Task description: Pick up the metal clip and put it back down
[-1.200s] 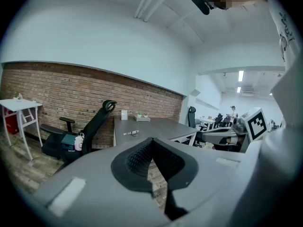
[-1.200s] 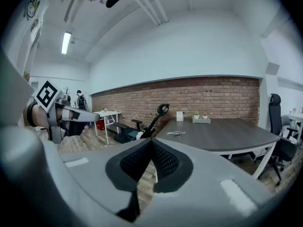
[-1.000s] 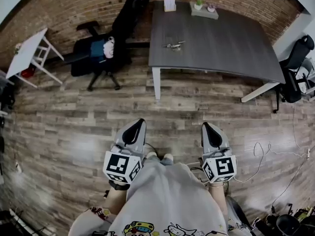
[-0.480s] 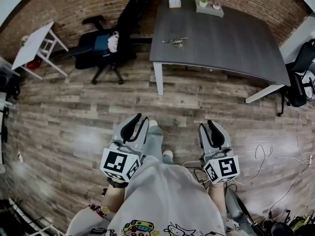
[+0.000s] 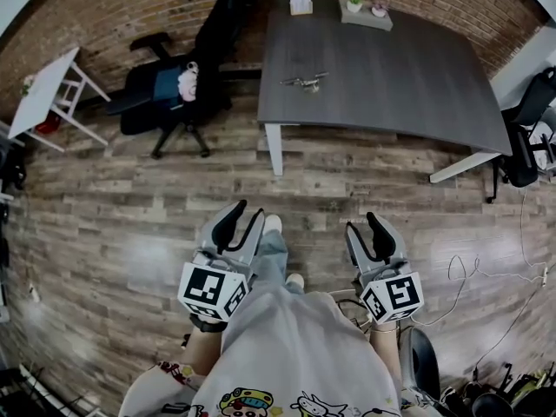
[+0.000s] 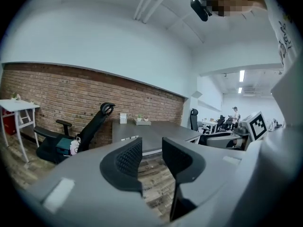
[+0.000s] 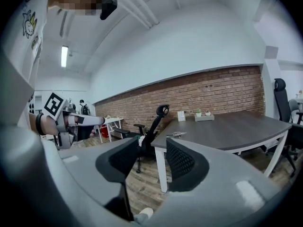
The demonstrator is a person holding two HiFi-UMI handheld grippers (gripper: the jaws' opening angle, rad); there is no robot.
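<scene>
Nearest to us, the left tongs (image 5: 247,216) and the right tongs (image 5: 362,226) are low in front of our body, over the wooden floor (image 5: 122,215), and both point toward 12 o'clock. Both have just been opening. The left ones stand fairly wide and the right ones about half wide. Between their pads we see only floor and room, so nothing is held.

We judge that the step in hand is the approach, because the counter (image 5: 408,76) is well apart from us, at 12 to 1 o'clock. The metal clip (image 5: 304,80) lies on it near the front left corner, at 12 o'clock, alone on bare surface.

To do this well, we should walk up until the clip is close below us and use one tongs only. We keep them open until the pads stand on both sides of the metal. The clip looks small and low, so we should come down steeply and close slowly, or it can slide away.

Farther, at 11 o'clock, an office chair (image 5: 204,59) stands beside the counter, and we should pass clear of it. At the far edge a small tray (image 5: 363,17) with plants is well apart from the clip.
</scene>
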